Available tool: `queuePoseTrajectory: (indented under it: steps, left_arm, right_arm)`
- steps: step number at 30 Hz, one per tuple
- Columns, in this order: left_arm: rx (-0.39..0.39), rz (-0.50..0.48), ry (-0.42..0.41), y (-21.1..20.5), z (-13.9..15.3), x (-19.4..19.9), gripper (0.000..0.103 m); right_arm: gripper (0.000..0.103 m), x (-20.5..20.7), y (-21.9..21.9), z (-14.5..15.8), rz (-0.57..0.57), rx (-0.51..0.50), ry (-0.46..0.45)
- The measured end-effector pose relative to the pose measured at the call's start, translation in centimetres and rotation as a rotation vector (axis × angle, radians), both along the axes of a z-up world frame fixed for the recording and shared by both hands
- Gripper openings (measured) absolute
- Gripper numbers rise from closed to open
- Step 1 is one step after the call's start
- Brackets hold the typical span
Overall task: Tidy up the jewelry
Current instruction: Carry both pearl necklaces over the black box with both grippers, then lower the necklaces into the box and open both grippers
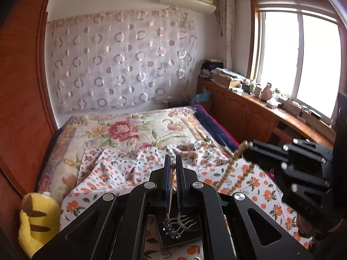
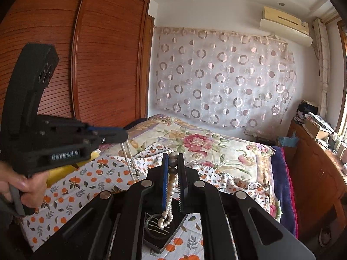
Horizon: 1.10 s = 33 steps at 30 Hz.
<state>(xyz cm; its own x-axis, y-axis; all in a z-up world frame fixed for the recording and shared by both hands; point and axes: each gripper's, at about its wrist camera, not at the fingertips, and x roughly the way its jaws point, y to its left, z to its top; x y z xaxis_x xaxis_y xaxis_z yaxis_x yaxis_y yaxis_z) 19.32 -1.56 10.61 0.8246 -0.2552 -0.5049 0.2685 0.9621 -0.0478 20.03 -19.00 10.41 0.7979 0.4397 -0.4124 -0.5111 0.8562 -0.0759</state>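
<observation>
Above the orange-print cloth (image 1: 249, 179) on the bed: left gripper (image 1: 173, 162) jaws nearly closed, pinching one end of the pearl necklace (image 2: 170, 186). Right gripper (image 2: 173, 158) jaws likewise clamped on the strand's other end. Beads hang over the dark tray (image 2: 173, 236) below.

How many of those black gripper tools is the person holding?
2. The left gripper fingers pinch a thin necklace; the right gripper fingers pinch a pearl strand over the bed.
</observation>
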Motion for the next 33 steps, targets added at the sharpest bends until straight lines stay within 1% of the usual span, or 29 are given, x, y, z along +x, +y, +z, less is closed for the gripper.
queuePoseTrajectory:
  steps: [6, 12, 16, 23, 27, 28, 29, 31, 33]
  left_arm:
    - [0.004, 0.008, 0.04, 0.8, -2.9, -0.6, 0.005]
    - [0.031, -0.001, 0.064, 1.0, -5.1, -2.1, 0.005]
    - [0.025, -0.009, 0.085, 1.3, -6.8, -3.3, 0.006]
    - [0.037, -0.015, 0.107, 1.4, -9.0, -5.3, 0.006]
    - [0.041, -0.02, 0.115, 1.4, -10.0, -6.6, 0.007]
    - [0.039, -0.021, 0.117, 1.5, -10.1, -6.8, 0.008]
    - [0.039, -0.02, 0.12, 1.6, -10.4, -7.2, 0.014]
    - [0.041, -0.02, 0.118, 1.7, -11.0, -8.0, 0.021]
    - [0.045, -0.021, 0.123, 1.6, -11.5, -8.6, 0.021]
  right_arm:
    - [0.009, 1.7, 0.4, -2.5, -0.011, -0.016, 0.07]
    - [0.009, 3.1, 0.7, -5.1, -0.013, -0.019, 0.149]
    - [0.01, 3.0, 1.1, -6.0, -0.013, -0.027, 0.164]
    - [0.01, 1.8, 0.8, -6.3, -0.008, -0.021, 0.166]
    - [0.01, -0.4, 0.1, -7.4, 0.01, -0.024, 0.179]
    - [0.01, -0.8, 0.0, -7.7, 0.012, -0.028, 0.183]
    - [0.01, -1.5, -0.2, -8.3, 0.015, -0.034, 0.19]
    - [0.01, -2.7, -0.6, -9.7, 0.028, -0.039, 0.216]
    - [0.01, -3.7, -0.8, -11.3, 0.032, -0.052, 0.244]
